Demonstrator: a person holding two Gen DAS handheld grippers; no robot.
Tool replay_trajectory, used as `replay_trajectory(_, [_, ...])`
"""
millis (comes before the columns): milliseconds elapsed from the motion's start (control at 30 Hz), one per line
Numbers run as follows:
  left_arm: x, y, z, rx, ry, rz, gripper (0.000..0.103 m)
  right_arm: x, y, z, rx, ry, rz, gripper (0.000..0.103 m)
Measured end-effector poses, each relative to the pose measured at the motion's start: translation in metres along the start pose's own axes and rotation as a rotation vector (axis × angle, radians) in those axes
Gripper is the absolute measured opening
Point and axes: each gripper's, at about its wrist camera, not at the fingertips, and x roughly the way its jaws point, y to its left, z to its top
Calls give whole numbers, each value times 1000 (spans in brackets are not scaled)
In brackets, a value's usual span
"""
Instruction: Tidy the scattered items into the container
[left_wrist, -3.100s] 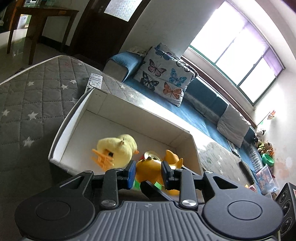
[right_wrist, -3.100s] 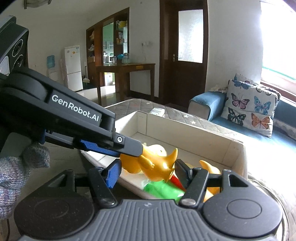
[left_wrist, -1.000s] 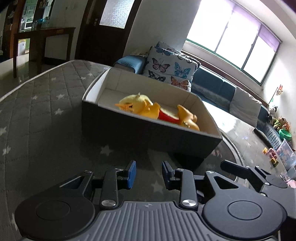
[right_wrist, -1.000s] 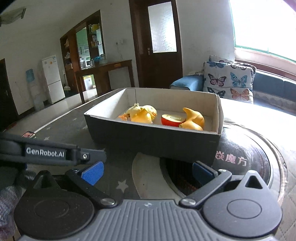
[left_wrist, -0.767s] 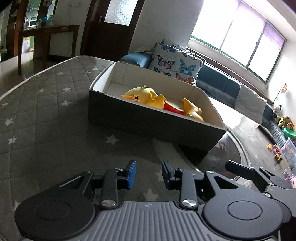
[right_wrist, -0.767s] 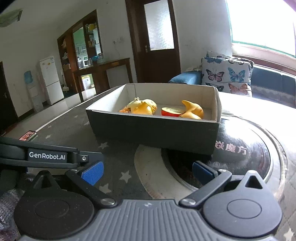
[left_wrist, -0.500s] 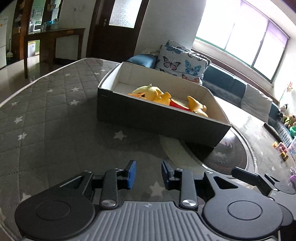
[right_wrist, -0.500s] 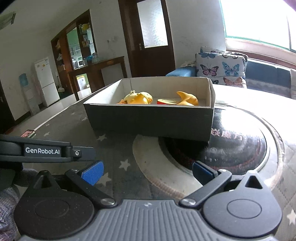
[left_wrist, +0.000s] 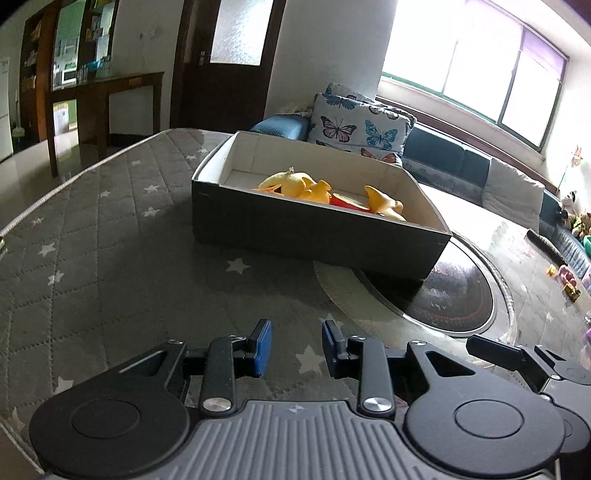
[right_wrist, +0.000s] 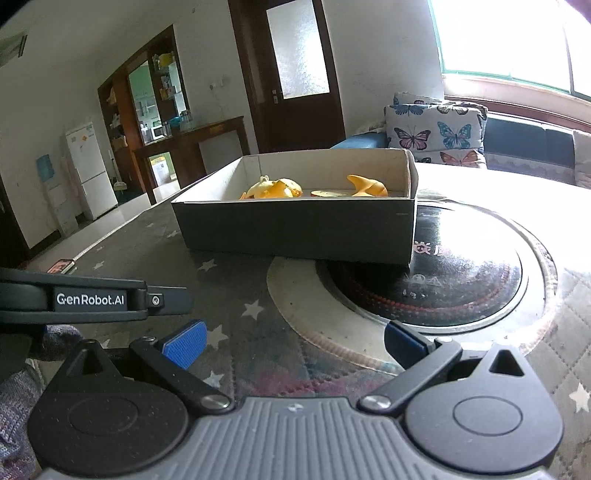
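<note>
A dark cardboard box (left_wrist: 303, 229) with a white inside stands on the grey star-quilted table; it also shows in the right wrist view (right_wrist: 295, 229). Inside lie a yellow duck toy (left_wrist: 286, 182), an orange toy (left_wrist: 384, 203) and a red apple slice (left_wrist: 347, 201). My left gripper (left_wrist: 295, 345) is empty, low over the table in front of the box, jaws a small gap apart. My right gripper (right_wrist: 291, 341) is open wide and empty, also in front of the box. The left gripper's arm (right_wrist: 92, 299) shows in the right wrist view.
A round black hotplate (right_wrist: 443, 280) is set into the table under the box's right end. A sofa with butterfly cushions (left_wrist: 354, 125) stands behind the table. A phone (right_wrist: 61, 265) lies at the table's left edge. Toys (left_wrist: 565, 277) lie on the far right.
Both grippers have drawn back and down from the box, which now sits farther away. The left gripper let go of the orange toy, which now lies in the box.
</note>
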Motion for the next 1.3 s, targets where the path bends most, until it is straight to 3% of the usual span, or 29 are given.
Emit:
replay_trajectory(467, [-3, -9, -6, 73, -22, 41, 32, -6, 1, -5, 9, -13, -12, 103])
replay_trajectory(1300, [6, -14, -3, 110, -12, 55, 32, 4, -4, -2, -5, -3, -30, 103])
